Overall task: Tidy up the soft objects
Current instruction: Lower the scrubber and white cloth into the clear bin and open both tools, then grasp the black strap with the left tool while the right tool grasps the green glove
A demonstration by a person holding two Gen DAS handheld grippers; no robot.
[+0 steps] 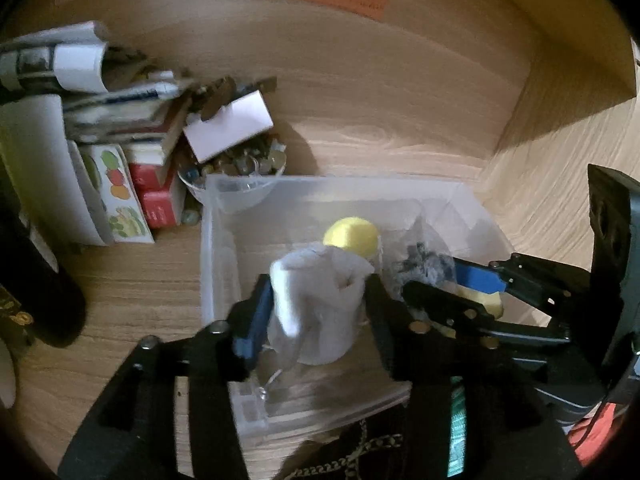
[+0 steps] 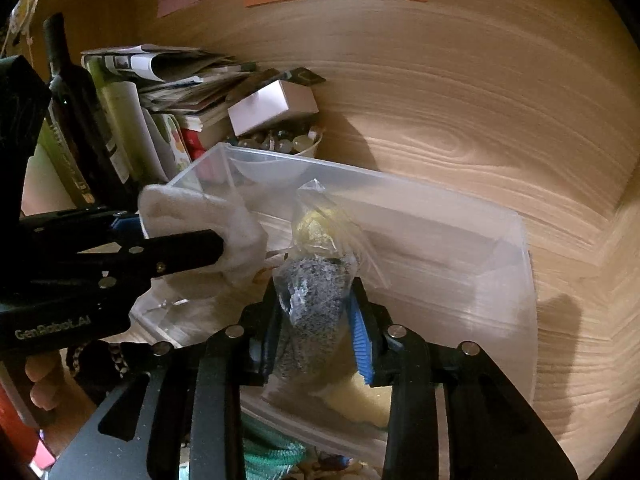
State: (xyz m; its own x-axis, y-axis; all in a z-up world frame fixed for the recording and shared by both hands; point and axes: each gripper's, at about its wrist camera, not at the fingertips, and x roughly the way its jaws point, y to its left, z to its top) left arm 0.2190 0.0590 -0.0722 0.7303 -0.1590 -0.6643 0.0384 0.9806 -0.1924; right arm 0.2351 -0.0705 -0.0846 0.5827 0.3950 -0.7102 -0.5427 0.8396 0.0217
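Note:
A clear plastic bin (image 1: 208, 264) (image 2: 516, 280) stands on the wooden shelf. My left gripper (image 1: 318, 300) is shut on a white soft cloth roll (image 1: 320, 304) and holds it over the bin; it shows in the right wrist view (image 2: 192, 216). My right gripper (image 2: 314, 320) is shut on a clear bag with a grey speckled soft item (image 2: 314, 292) and a yellow one (image 2: 316, 224), held over the bin. In the left wrist view that gripper (image 1: 452, 284) holds the grey item (image 1: 428, 268). A yellow ball (image 1: 352, 236) lies in the bin.
Stacked papers and boxes (image 1: 108, 120) sit at the back left with a white box (image 1: 228, 124) and a bowl of small trinkets (image 1: 248, 168). Dark bottles (image 2: 80, 112) stand left. A wooden wall (image 1: 560, 92) closes the right side. A yellow sponge (image 2: 360, 400) lies low in the bin.

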